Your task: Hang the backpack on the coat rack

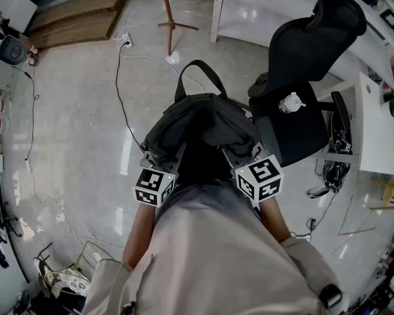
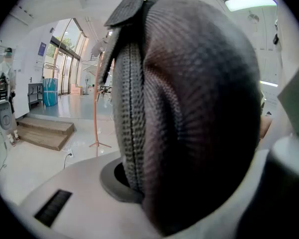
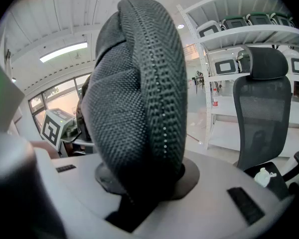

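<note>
Backpack: black woven-fabric backpack (image 1: 200, 126) with a looped top handle, held up off the pale glossy floor (image 1: 79, 110) in front of me, between my two claws.
Left claw: my left gripper (image 1: 163, 157) is clamped on a zippered fold at the bag's left side.
Right claw: my right gripper (image 1: 240, 153) pinches a ribbed seam at its right side.
Coat rack: thin orange-brown wooden coat rack (image 1: 169, 18) on spread feet, well beyond the bag, not yet bearing it.
Chair: black mesh office chair (image 1: 308, 51) just right of the bag, with a small clear plastic bottle (image 1: 291, 102) on its seat.

The backpack (image 1: 200, 123) is dark grey woven fabric, the coat rack (image 1: 165, 5) reddish-brown, the office chair (image 1: 308, 77) black.
</note>
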Demonstrator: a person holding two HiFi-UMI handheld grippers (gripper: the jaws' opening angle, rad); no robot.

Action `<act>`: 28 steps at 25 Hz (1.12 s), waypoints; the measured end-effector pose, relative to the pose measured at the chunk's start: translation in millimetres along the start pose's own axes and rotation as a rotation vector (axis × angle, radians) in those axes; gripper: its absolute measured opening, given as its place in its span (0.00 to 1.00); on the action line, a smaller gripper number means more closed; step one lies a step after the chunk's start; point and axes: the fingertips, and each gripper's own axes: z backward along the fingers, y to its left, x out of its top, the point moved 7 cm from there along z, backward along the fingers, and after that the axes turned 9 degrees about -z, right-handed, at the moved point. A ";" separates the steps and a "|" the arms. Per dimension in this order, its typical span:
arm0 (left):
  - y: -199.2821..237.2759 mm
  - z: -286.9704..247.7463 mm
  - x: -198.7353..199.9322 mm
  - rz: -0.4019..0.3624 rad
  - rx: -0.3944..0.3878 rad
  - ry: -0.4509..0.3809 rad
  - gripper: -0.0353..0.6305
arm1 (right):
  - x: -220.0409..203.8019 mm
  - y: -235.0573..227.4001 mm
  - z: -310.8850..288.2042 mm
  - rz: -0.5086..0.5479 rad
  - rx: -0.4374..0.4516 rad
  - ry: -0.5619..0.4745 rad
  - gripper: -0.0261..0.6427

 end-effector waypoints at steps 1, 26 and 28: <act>-1.4 -1.3 1.3 -0.003 0.002 -0.003 0.23 | 0.8 -1.6 1.3 0.003 0.001 -0.002 0.19; 45.0 -25.2 19.4 -0.002 0.062 -0.045 0.22 | 42.4 -9.3 -33.2 0.050 -0.007 -0.001 0.21; 58.6 -24.4 16.6 0.007 0.067 -0.043 0.22 | 46.1 -4.5 -46.2 0.050 -0.009 0.008 0.20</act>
